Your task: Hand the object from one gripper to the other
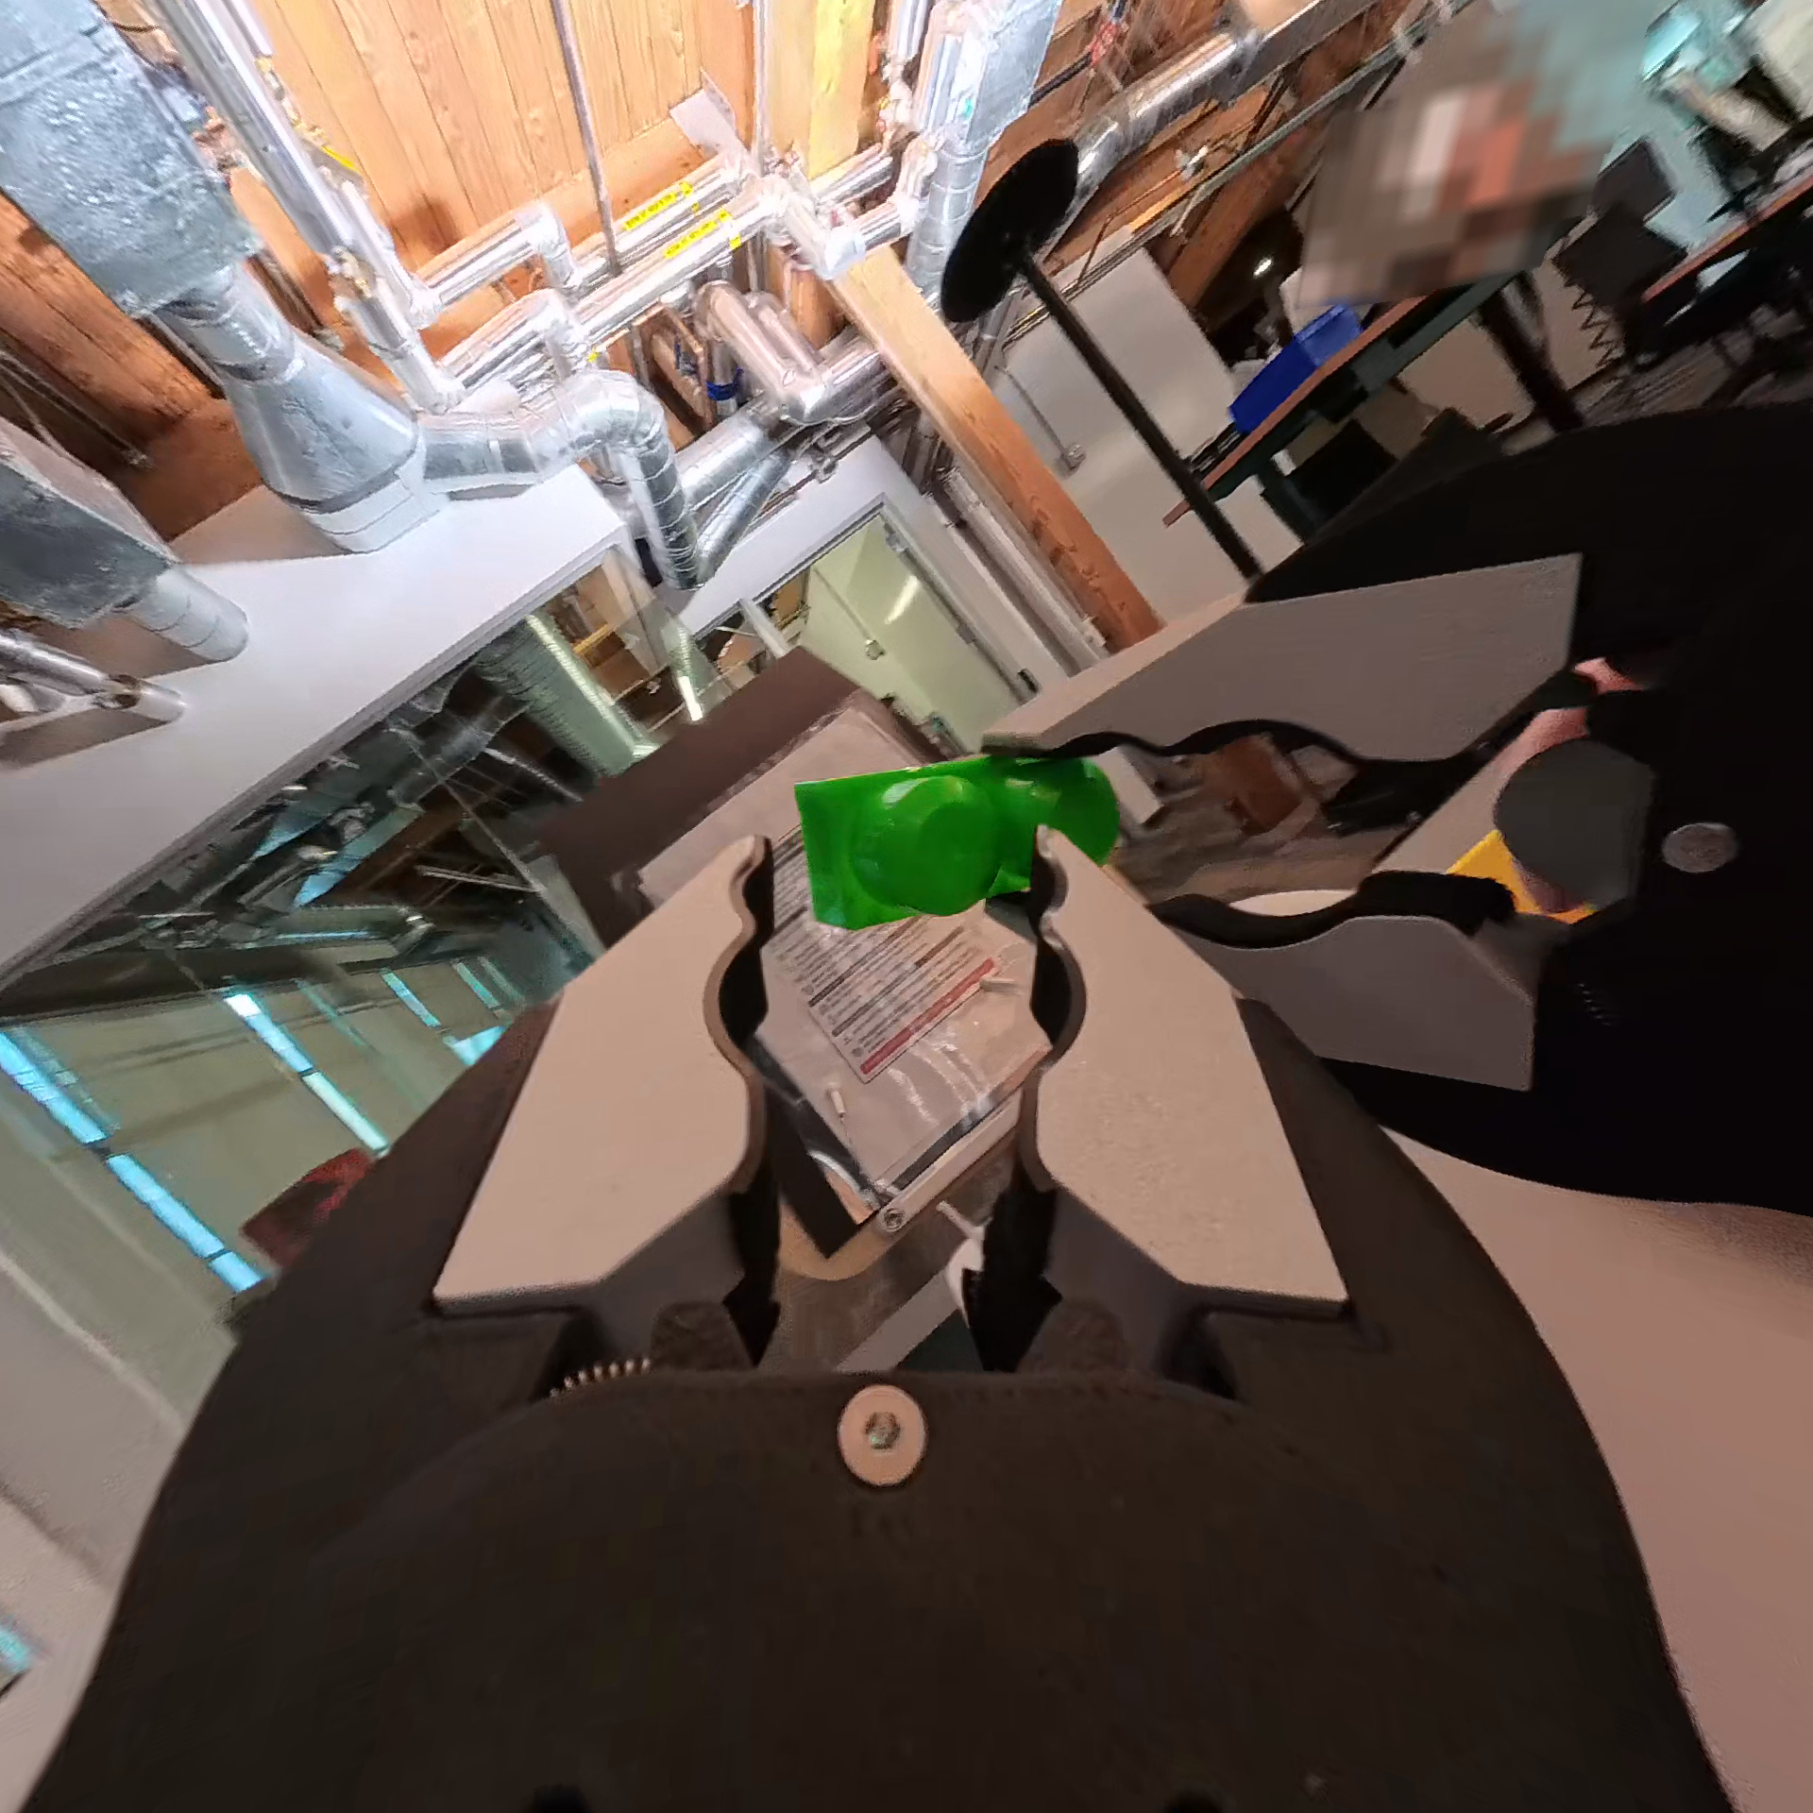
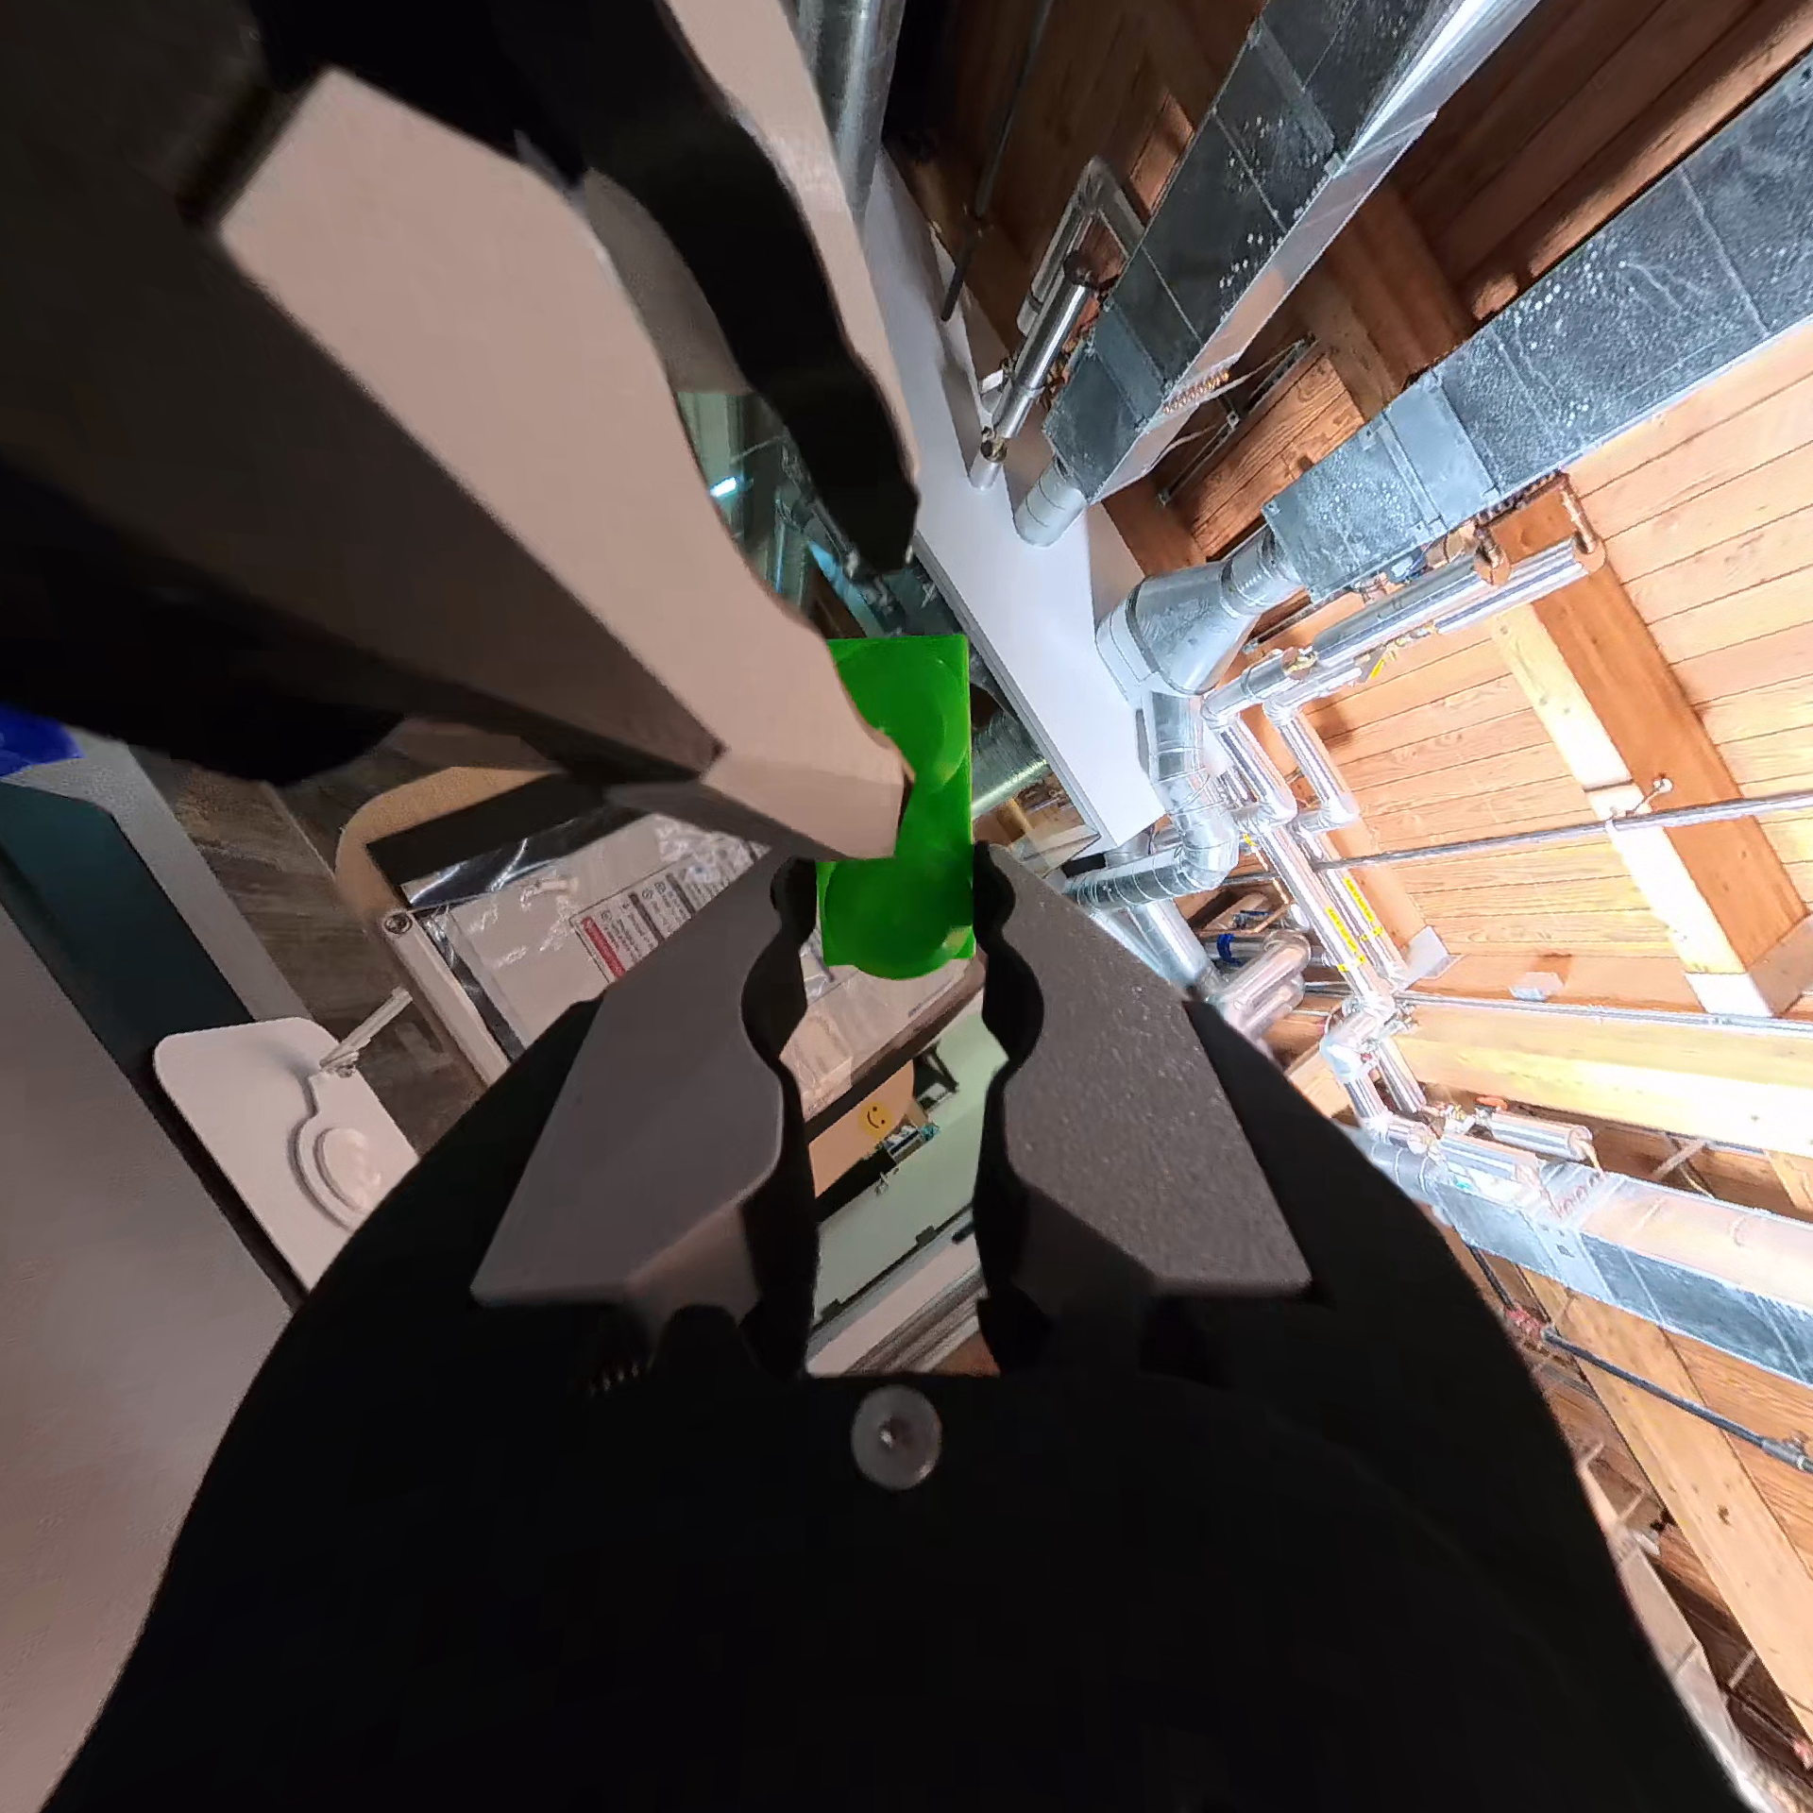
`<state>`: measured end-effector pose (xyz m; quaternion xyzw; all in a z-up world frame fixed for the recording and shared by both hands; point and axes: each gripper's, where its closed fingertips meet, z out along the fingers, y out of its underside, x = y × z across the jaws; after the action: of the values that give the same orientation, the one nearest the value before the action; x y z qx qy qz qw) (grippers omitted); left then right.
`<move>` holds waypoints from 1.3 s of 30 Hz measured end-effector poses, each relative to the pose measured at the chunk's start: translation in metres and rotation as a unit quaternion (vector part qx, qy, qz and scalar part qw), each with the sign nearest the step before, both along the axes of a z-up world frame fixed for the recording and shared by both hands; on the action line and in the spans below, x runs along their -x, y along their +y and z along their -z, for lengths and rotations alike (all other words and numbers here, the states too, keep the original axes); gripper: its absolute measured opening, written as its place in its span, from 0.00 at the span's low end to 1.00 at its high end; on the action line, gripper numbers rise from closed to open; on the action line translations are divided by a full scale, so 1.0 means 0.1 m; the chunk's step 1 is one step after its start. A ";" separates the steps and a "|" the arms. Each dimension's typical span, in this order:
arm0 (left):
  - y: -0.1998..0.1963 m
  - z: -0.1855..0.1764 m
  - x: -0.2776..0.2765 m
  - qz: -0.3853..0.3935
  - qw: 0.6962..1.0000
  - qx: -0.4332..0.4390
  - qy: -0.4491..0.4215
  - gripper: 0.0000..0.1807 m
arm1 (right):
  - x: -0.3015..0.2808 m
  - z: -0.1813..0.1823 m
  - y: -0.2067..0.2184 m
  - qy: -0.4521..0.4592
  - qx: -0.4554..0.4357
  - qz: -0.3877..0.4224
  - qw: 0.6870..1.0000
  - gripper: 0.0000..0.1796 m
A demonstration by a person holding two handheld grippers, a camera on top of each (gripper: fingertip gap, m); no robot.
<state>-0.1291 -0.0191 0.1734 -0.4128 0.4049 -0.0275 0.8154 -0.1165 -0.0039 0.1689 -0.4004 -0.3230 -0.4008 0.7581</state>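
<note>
Overhead, both cameras look up at a wooden ceiling (image 1: 461, 128) crossed by silver ducts and pipes (image 2: 1472, 461), so the exchange takes place in the air and no surface carries anything.

The green object (image 1: 917, 849), a flat plastic piece with round bumps, sits between the two tools. In the right wrist view the right tool (image 2: 893, 868) has its fingers on both sides of the near end of the green piece (image 2: 903, 912), and the gap looks just as wide as the piece. It seems to grip it, but I cannot be sure how firm the contact is. In the left wrist view the left tool (image 1: 898, 868) stands partly open. Its right finger (image 1: 1050, 883) touches or nearly touches the edge of the green piece, while the left finger stays clearly apart from it. The right tool (image 1: 1266, 834) comes in from the right of this view and meets the far end of the piece.

My judgement is that the handover is in the middle, and the left tool does not yet hold anything. To do this step well, the left tool should move a little so the piece lies centred between both fingers, then close fully. The right tool should release only after that, slowly, because the smooth plastic may slip or rotate.
</note>
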 end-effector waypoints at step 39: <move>0.35 0.25 0.30 -0.011 0.988 -0.028 0.152 0.19 | 0.23 0.26 -0.08 -0.160 0.061 -0.099 0.980 0.33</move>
<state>-0.1588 0.0156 0.1486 -0.3937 0.5199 0.0555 0.7560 -0.1397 -0.0116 0.1428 -0.3425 -0.5016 -0.3627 0.7068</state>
